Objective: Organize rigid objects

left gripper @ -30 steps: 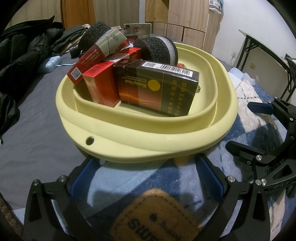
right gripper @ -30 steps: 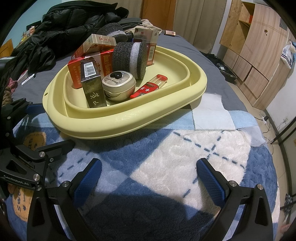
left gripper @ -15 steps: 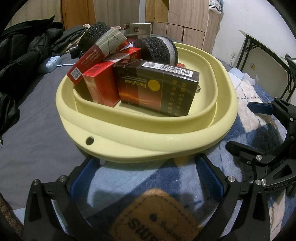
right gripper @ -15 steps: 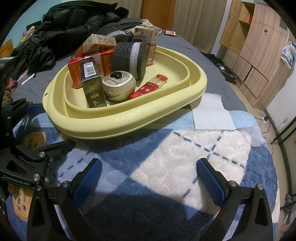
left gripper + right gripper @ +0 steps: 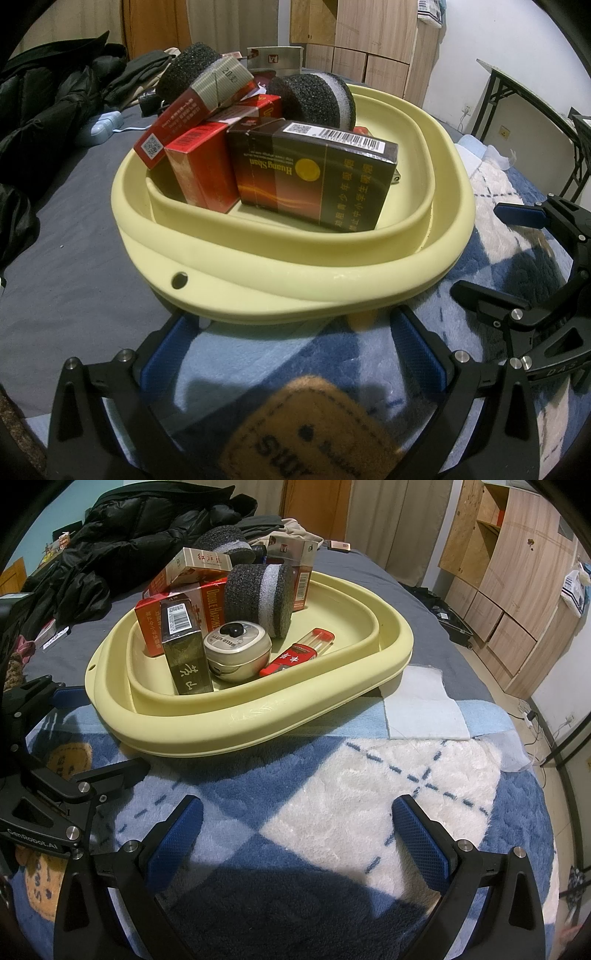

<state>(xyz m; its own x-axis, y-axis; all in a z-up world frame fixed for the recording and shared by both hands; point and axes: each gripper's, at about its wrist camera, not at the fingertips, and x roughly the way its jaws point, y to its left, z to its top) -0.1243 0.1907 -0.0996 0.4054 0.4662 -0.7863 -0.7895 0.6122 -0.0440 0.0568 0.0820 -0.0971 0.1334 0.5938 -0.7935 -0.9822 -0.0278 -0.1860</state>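
A pale yellow basin (image 5: 295, 269) (image 5: 258, 716) sits on a blue and white rug. It holds several cigarette boxes, among them a dark Huang Shan box (image 5: 314, 177) (image 5: 184, 646) and red boxes (image 5: 199, 173). It also holds dark sponge rolls (image 5: 262, 598) (image 5: 314, 99), a round silver tin (image 5: 236, 650) and a red toothpick tube (image 5: 299, 653). My left gripper (image 5: 291, 350) is open and empty just before the basin's near rim. My right gripper (image 5: 295, 830) is open and empty over the rug, short of the basin.
Black jackets (image 5: 140, 542) lie piled on the grey bed behind the basin. A white cloth (image 5: 421, 705) lies right of the basin. Wooden cabinets (image 5: 498, 572) stand at the far right. A black-framed table (image 5: 517, 96) stands by the wall.
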